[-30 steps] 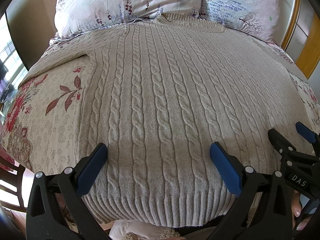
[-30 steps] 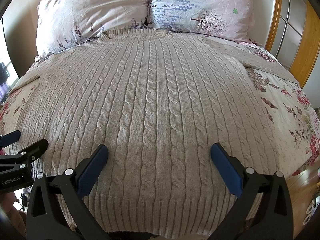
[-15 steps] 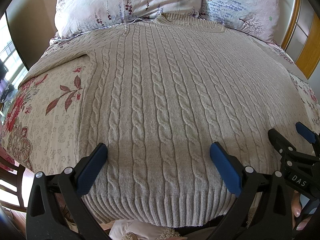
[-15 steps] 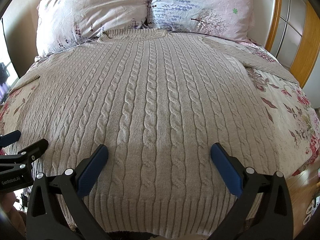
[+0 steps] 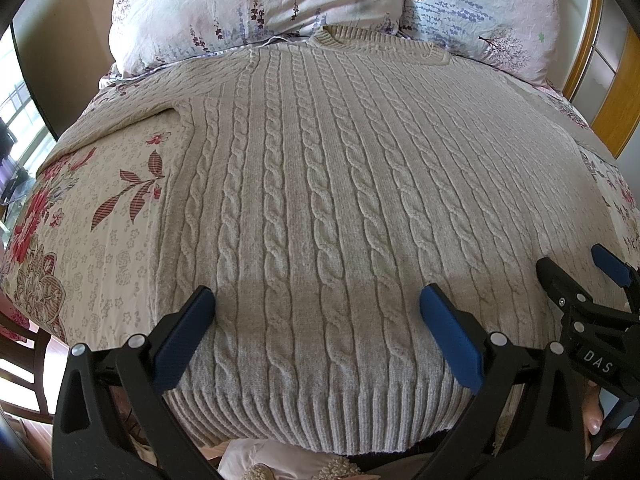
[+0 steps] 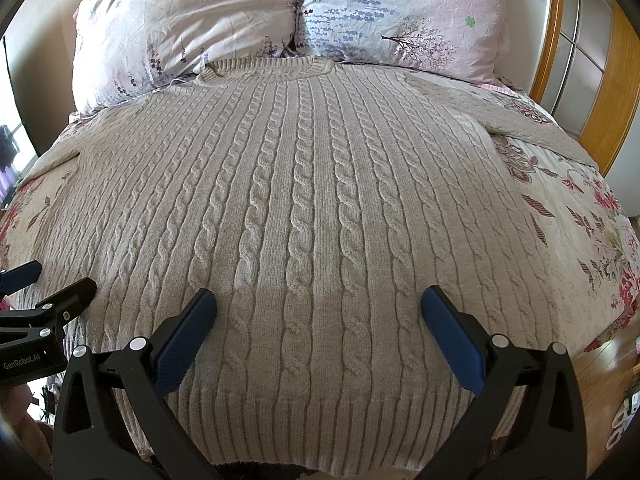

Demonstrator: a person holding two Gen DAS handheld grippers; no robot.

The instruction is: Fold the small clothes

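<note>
A beige cable-knit sweater (image 5: 320,200) lies flat and face up on the bed, collar toward the pillows, ribbed hem nearest me; it also fills the right wrist view (image 6: 312,208). Its sleeves spread out to both sides. My left gripper (image 5: 316,312) is open and empty, hovering over the hem's left part. My right gripper (image 6: 320,312) is open and empty over the hem's right part. Each gripper shows at the edge of the other's view, the right one (image 5: 580,280) and the left one (image 6: 44,284).
A floral bedsheet (image 5: 92,232) covers the bed. Two pink floral pillows (image 6: 192,28) (image 6: 400,12) lie at the head. A wooden headboard frame (image 6: 600,92) stands at the right. A dark chair (image 5: 24,364) is at the bed's lower left.
</note>
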